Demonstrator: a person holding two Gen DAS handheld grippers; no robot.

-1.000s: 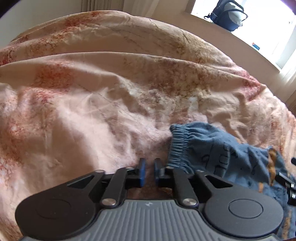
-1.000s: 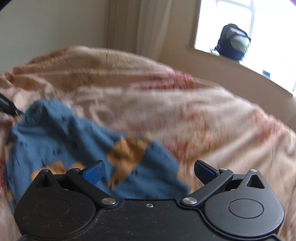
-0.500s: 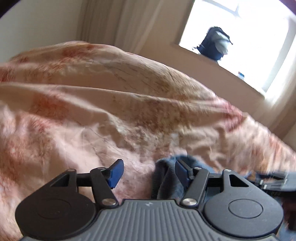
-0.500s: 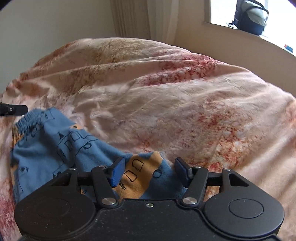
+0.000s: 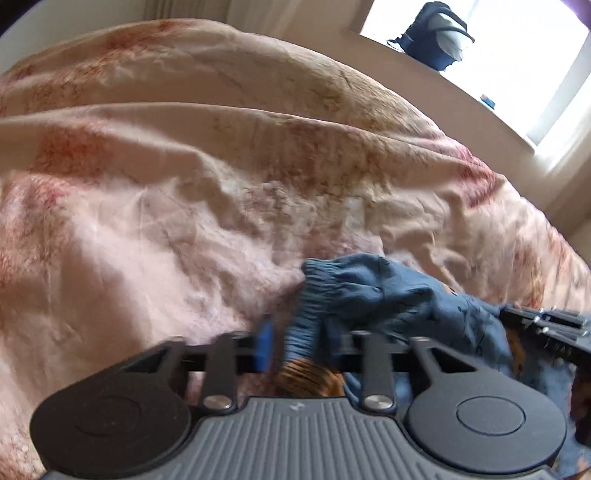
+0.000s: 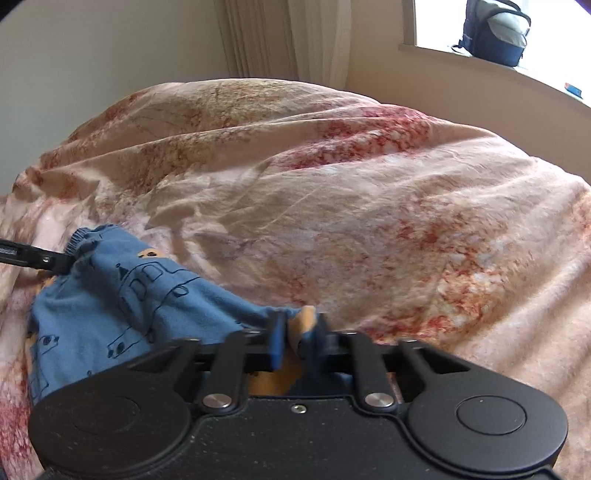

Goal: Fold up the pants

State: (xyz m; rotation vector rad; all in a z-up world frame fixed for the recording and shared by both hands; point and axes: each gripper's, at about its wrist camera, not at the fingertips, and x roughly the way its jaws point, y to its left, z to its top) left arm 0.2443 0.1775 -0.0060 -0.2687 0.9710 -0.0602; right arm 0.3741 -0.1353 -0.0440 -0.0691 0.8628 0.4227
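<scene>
Blue knit, printed with little line-drawn vehicles and orange patches, is what I am working with: the pants [image 5: 388, 295] lie bunched on the bed's pink-and-rust floral cover [image 5: 184, 221].

In the left wrist view the pants sit low and right of centre, far from the bed's back edge under the window sill. My left gripper [image 5: 297, 343] has just been closing, and the gathered elastic waistband now stands between its jaws, the blue pads close on either side of it. I read that as a pinch on the waistband, though motion blur keeps me from seeing the contact cleanly. Taking the waistband makes sense to me: it is the thickest, stiffest edge, so it should not slip out when I lift. At the right edge of this view the tips of my right gripper [image 5: 546, 328] reach onto the same garment. A dark backpack [image 5: 432, 35] sits on the sill, out of the way.

In the right wrist view the pants spread from the lower left toward the middle, nearer the bed's left side than its right. My right gripper [image 6: 299, 338] has also just been closing, and its jaws are drawn nearly together on an orange-and-blue edge of the cloth, at the opposite end from the waistband. The left gripper's tip [image 6: 40, 258] shows at the waistband on the far left. Holding both ends, I judge, lets me stretch the garment flat before the fold.
</scene>
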